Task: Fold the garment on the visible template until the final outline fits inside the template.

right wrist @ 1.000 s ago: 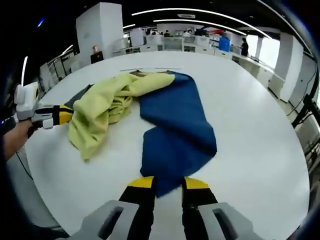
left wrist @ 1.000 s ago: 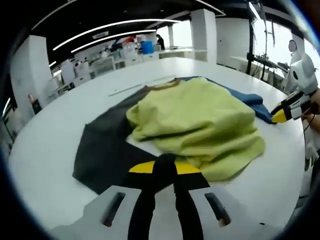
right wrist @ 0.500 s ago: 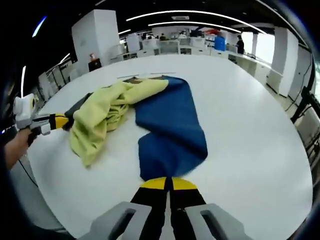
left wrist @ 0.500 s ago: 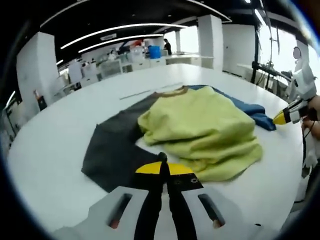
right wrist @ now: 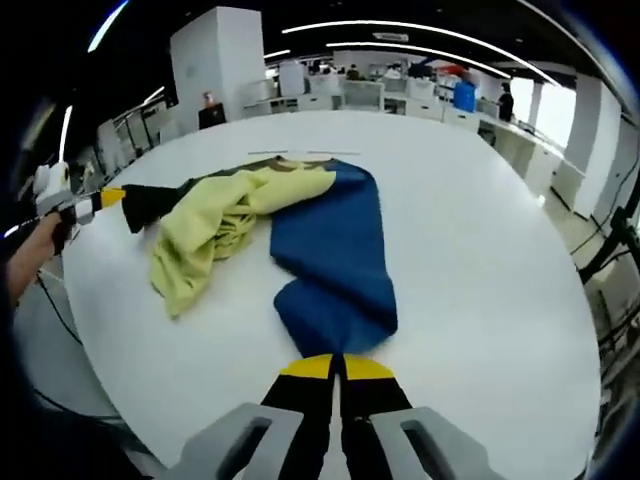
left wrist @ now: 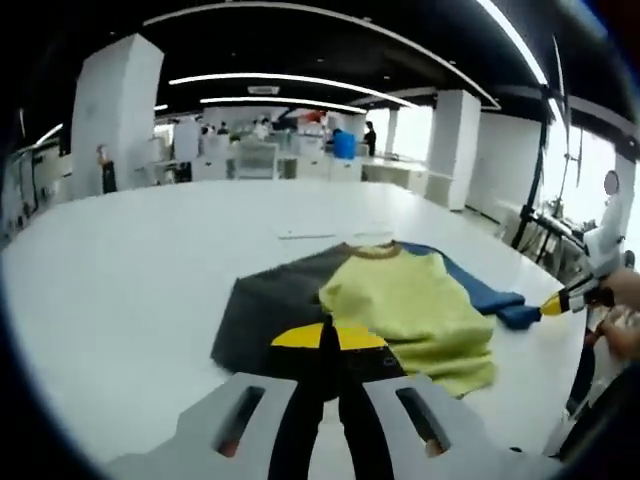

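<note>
Mid-frame on white counter (right wrist: 480, 250): garment (right wrist: 300, 240) | left gripper (left wrist: 328, 340) fingers clamped on dark edge | right gripper (right wrist: 336, 362) fingers clamped on blue hem

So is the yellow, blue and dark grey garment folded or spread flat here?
Neither: the garment lies bunched on the white table, yellow part crumpled over itself, with the right gripper shut on its blue end and the left gripper on its grey end.

A large open hall has a dark ceiling (left wrist: 300, 40) crossed by long curved light strips (left wrist: 290, 80). White square pillars (right wrist: 215, 60) stand among distant desks (right wrist: 350, 92). Bright windows (left wrist: 590, 170) line one side beyond the broad white surface (right wrist: 480, 200).
</note>
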